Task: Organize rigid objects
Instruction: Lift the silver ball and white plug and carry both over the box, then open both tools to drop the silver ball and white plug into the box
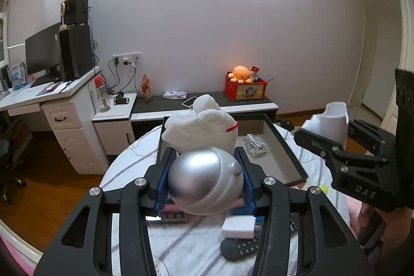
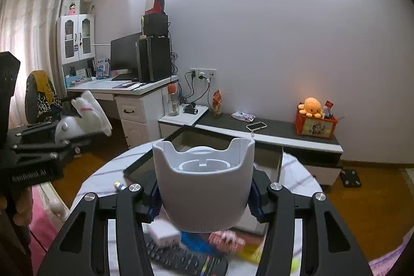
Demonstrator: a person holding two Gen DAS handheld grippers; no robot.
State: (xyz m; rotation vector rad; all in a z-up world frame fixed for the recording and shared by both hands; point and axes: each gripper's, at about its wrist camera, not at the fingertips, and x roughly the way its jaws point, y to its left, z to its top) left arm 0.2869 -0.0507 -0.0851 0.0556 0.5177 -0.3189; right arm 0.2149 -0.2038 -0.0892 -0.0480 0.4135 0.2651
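Observation:
My left gripper (image 1: 204, 177) is shut on a figurine (image 1: 204, 180) with a silver helmet and a white body (image 1: 201, 128), held above the table. It also shows at the left of the right wrist view (image 2: 77, 120). My right gripper (image 2: 204, 198) is shut on a white cup-shaped base (image 2: 204, 185) with a notched rim, also held above the table. The base appears at the right of the left wrist view (image 1: 333, 123). An open dark-rimmed box (image 1: 282, 144) lies on the round table beyond both grippers.
A remote control (image 2: 186, 260), a white block (image 1: 238, 226), a pink pack (image 2: 227, 239) and other small items lie on the striped tablecloth (image 1: 129, 162). A clear wrapped item (image 1: 254, 144) lies in the box. A low cabinet (image 1: 207, 105) with a red box and orange plush (image 1: 240, 74) stands behind.

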